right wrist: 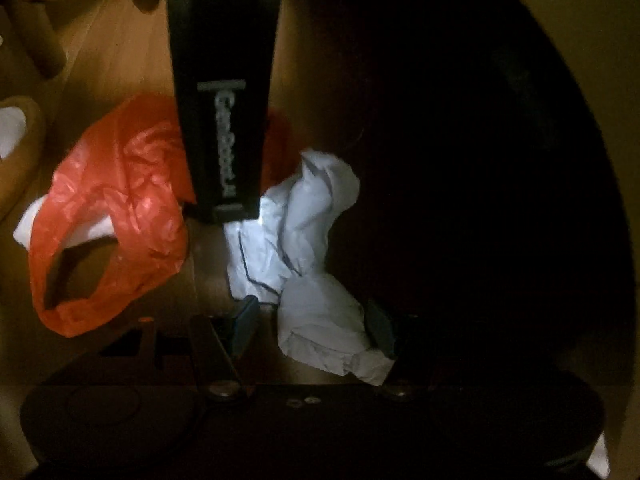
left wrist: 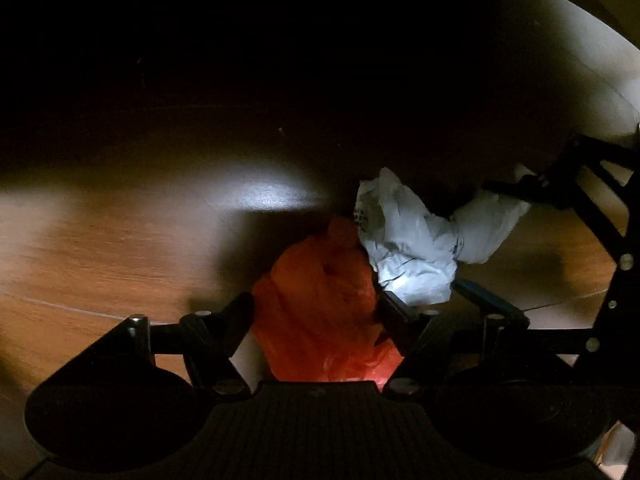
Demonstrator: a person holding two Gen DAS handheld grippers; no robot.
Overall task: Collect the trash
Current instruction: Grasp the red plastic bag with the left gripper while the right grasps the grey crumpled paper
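Wooden floor [left wrist: 100, 248] dim, far part in darkness. Orange plastic bag [left wrist: 320, 300] sits between the left tool's [left wrist: 316, 312] spread fingers, gripped loosely or not at all; cannot tell. Crumpled white plastic bag [right wrist: 320, 312] lies between the right tool's [right wrist: 312, 328] blue pads [right wrist: 244, 322], jaws parted around it, touching the right pad. Printed lettering on the left tool's body unreadable. Bags touch.

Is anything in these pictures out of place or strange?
Yes. An orange plastic bag and a crumpled white bag lie loose on the wooden floor. The left tool stands around the orange bag, the right tool around the white one. The scene is very dark.
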